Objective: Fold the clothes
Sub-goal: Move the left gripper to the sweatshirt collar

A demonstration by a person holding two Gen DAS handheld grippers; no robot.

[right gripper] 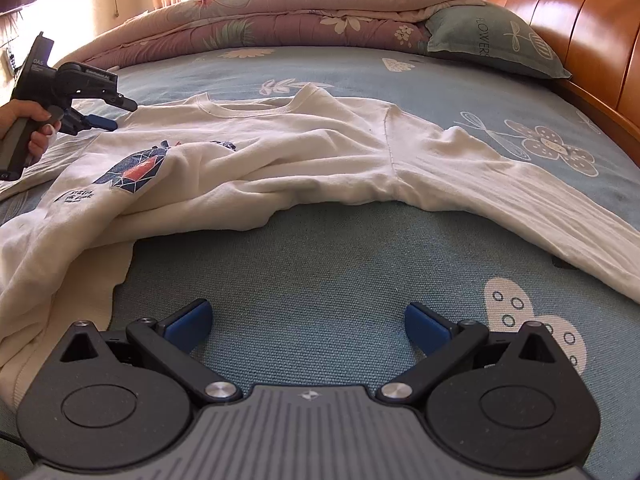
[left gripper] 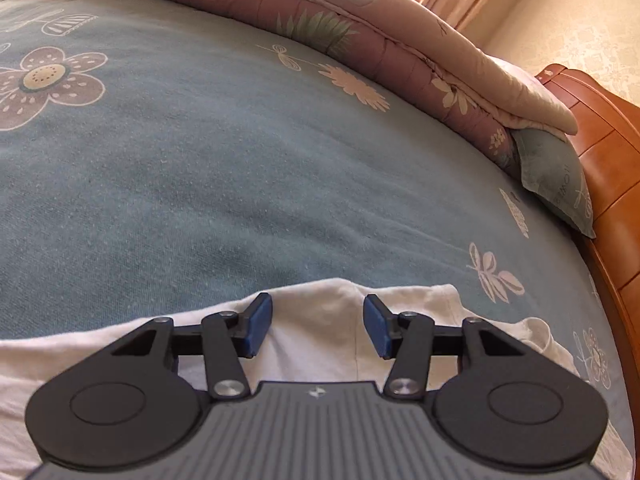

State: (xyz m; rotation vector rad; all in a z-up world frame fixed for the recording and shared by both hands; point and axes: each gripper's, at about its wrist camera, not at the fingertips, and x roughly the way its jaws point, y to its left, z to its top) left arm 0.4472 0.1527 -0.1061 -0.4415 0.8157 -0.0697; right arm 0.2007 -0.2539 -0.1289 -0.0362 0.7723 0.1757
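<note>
Cream long-sleeved cotton sweatshirt [right gripper: 280,148] with a printed chest graphic lies rumpled across the blue floral bedsheet [right gripper: 320,280]. Left gripper [left gripper: 318,326] hovers over its shoulder, blue pads apart, gripping nothing. Right gripper [right gripper: 308,326] stands wide open above bare sheet, near the hem.

A bed [right gripper: 328,264] is covered by a blue flowered sheet; a white sweatshirt [right gripper: 248,160], a folded quilt [right gripper: 280,20] and a pillow [right gripper: 488,40] are laid on it.

One white shirt [right gripper: 280,152], one pillow [right gripper: 492,40], one folded quilt [right gripper: 280,12], two tools [right gripper: 308,326].
</note>
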